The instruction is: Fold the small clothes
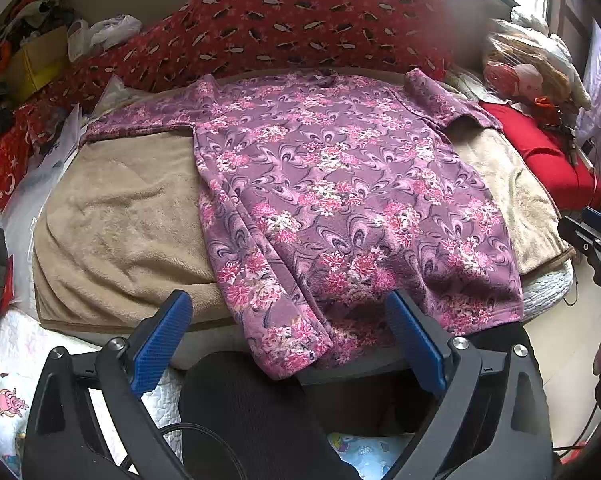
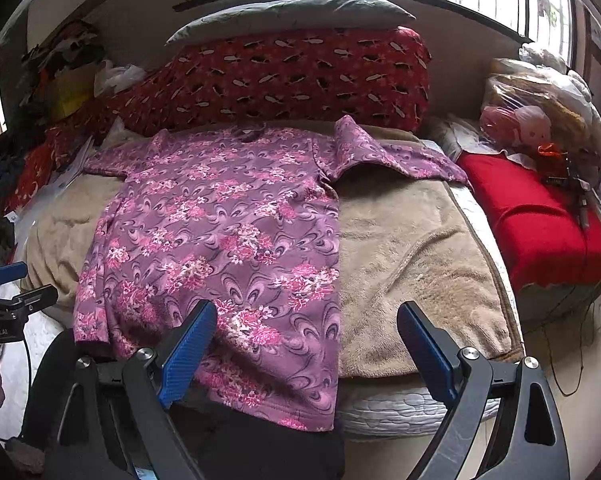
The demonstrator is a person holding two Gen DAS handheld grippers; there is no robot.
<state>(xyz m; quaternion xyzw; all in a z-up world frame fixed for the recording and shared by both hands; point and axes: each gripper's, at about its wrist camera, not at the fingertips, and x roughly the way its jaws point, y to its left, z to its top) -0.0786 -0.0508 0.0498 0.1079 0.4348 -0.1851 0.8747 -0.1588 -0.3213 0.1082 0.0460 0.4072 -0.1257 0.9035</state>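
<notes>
A purple long-sleeved top with pink flowers [image 1: 332, 184] lies spread flat on a beige blanket [image 1: 120, 224], collar at the far end, hem hanging over the near edge. It also shows in the right wrist view [image 2: 220, 240]. My left gripper [image 1: 288, 320] is open and empty, just short of the hem, its blue pads [image 1: 160, 344] on either side of the hem's left part. My right gripper [image 2: 304, 332] is open and empty, above the hem's right corner. Each gripper shows at the edge of the other's view, the right one [image 1: 592, 240] and the left one [image 2: 8, 292].
A red patterned pillow [image 1: 300, 28] lies behind the top under a grey pillow [image 2: 292, 12]. A red cushion [image 2: 540, 216] and bagged things [image 2: 532, 112] are at the right. Clutter and a yellow box [image 1: 32, 64] are at the far left. A dark chair back [image 1: 252, 412] stands below the hem.
</notes>
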